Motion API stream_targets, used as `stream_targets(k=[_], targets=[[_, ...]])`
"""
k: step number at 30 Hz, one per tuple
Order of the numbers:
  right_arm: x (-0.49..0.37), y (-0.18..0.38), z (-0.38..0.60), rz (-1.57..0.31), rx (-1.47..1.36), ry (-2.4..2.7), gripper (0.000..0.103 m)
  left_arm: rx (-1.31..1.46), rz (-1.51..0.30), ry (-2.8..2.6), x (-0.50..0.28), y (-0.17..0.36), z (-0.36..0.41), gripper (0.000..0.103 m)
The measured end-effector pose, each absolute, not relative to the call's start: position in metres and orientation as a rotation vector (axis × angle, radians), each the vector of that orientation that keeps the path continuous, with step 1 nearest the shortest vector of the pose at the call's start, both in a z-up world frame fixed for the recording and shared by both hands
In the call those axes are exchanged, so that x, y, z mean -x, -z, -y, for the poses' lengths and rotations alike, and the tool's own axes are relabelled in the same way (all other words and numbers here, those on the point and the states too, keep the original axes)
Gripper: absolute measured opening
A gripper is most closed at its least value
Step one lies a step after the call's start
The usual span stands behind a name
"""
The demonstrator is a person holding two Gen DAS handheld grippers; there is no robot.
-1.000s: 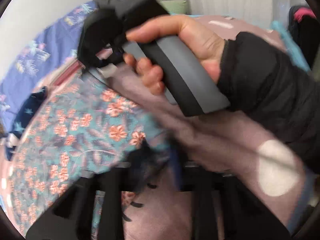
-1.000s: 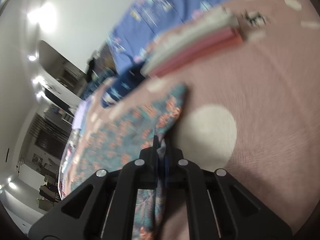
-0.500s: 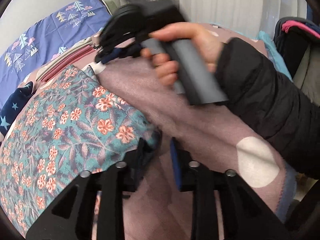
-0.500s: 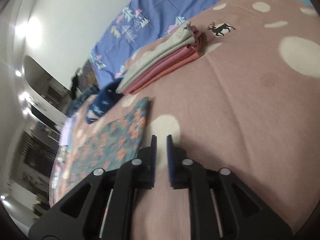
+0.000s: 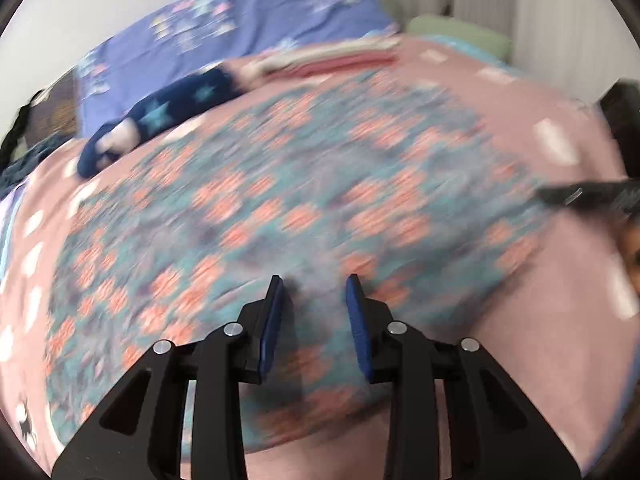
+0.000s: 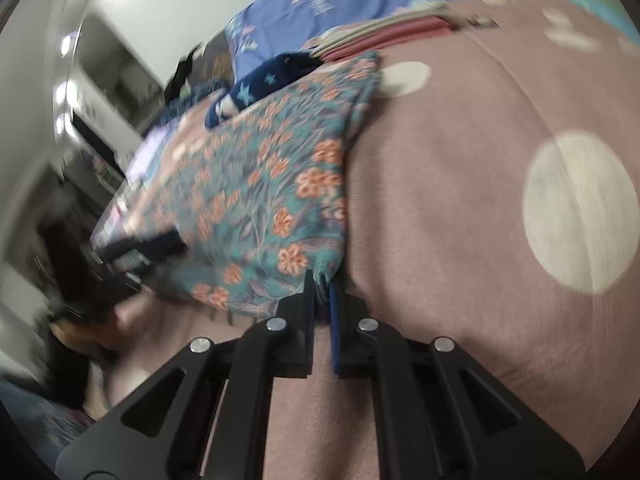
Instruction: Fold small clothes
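Observation:
A teal garment with orange flowers (image 5: 320, 184) lies spread flat on the pink dotted blanket (image 6: 460, 200). My left gripper (image 5: 314, 284) hangs over the garment's near edge; its jaws are opening and no cloth sits between the pads, though the picture is blurred. My right gripper (image 6: 322, 280) is at the near right corner of the floral garment (image 6: 272, 184), and its closing jaws pinch that corner. The right gripper shows as a dark blur (image 5: 580, 194) at the right edge of the left wrist view. The left gripper appears as a dark blur (image 6: 140, 248) in the right wrist view.
A stack of folded clothes (image 6: 384, 32) lies beyond the garment, with a navy star-print piece (image 6: 256, 80) to its left. A blue patterned pillow (image 5: 240, 28) lies at the bed's head. Dark furniture and lamps fill the left of the right wrist view.
The left gripper let go at the far corner, swung over the garment's near edge and widened its jaws. The right gripper released the cloth, moved to the near right corner and closed there.

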State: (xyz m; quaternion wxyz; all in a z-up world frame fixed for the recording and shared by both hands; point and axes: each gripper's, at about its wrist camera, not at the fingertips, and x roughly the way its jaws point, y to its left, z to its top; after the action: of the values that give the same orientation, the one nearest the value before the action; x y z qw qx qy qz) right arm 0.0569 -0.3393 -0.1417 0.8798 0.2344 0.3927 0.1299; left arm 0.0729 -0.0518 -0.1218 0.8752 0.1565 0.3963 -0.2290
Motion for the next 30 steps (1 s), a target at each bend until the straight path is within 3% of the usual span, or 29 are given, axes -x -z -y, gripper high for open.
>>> stream_targets(k=[4,7,9,16,24,30], targets=[[-0.050,0.148,0.349,-0.839,-0.605,-0.265,0.006,-0.261,-0.811,0.500,-0.059,0.116,0.027,0.039],[-0.044,0.126,0.346,-0.808,-0.581,-0.171,0.025,-0.203,-0.785,0.514,-0.051,0.104,0.009,0.039],[-0.036,0.098,0.329,-0.734,-0.434,-0.088,0.039,-0.154,-0.751,0.497,-0.046,0.092,-0.013,0.044],[-0.048,0.056,0.195,-0.636,-0.018,-0.249,0.040,-0.031,-0.666,0.219,-0.039,0.066,-0.137,0.046],[-0.058,0.094,-0.025,-0.595,0.519,-0.601,0.045,0.145,-0.691,0.084,-0.025,0.083,-0.224,0.046],[-0.063,0.131,-0.106,-0.460,0.832,-0.504,0.052,0.196,-0.690,0.082,-0.034,0.089,-0.253,0.046]])
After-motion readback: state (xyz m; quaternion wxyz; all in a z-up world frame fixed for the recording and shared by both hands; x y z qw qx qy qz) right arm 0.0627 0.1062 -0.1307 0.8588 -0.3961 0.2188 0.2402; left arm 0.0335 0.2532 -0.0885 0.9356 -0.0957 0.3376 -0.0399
